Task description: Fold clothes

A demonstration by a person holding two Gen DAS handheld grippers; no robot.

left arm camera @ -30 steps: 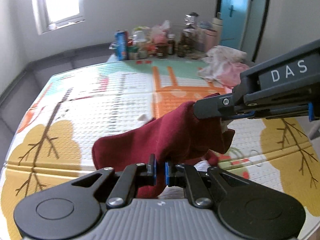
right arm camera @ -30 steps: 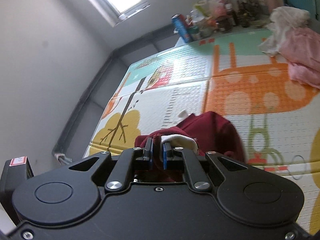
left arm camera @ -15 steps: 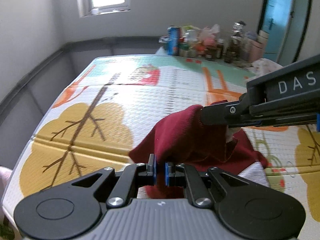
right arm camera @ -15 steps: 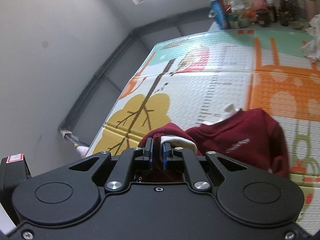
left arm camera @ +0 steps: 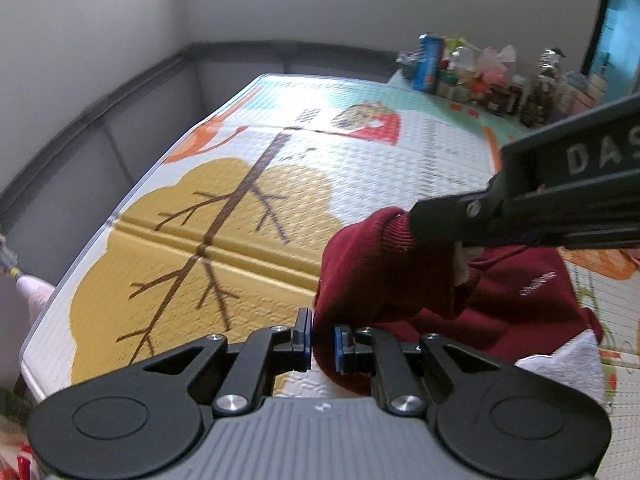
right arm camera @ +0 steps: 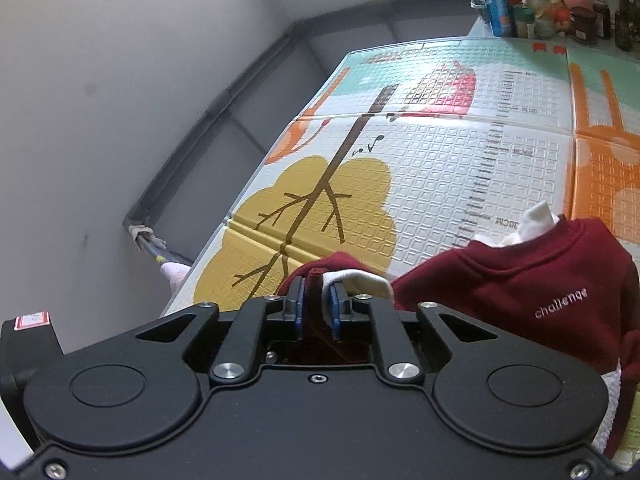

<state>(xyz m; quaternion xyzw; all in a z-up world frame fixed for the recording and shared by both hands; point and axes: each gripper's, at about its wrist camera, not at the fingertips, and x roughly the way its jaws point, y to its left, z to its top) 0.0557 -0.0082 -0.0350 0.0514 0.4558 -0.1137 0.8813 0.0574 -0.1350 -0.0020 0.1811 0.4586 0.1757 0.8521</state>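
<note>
On the play mat (left arm camera: 248, 216), the maroon sweatshirt (left arm camera: 500, 300) lay bunched, its edge between the just-loosened, slightly parted jaws of both the left gripper (left arm camera: 322, 338) and right gripper (right arm camera: 316, 308).

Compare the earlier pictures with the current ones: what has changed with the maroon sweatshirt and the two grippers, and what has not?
Both grippers carried the maroon sweatshirt sideways across the play mat, toward its yellow-tree end. The jaws of the left gripper and right gripper have just been opening, with fabric still between them. The sweatshirt's body now rests on the mat. The clutter at the far end stayed put.
</note>
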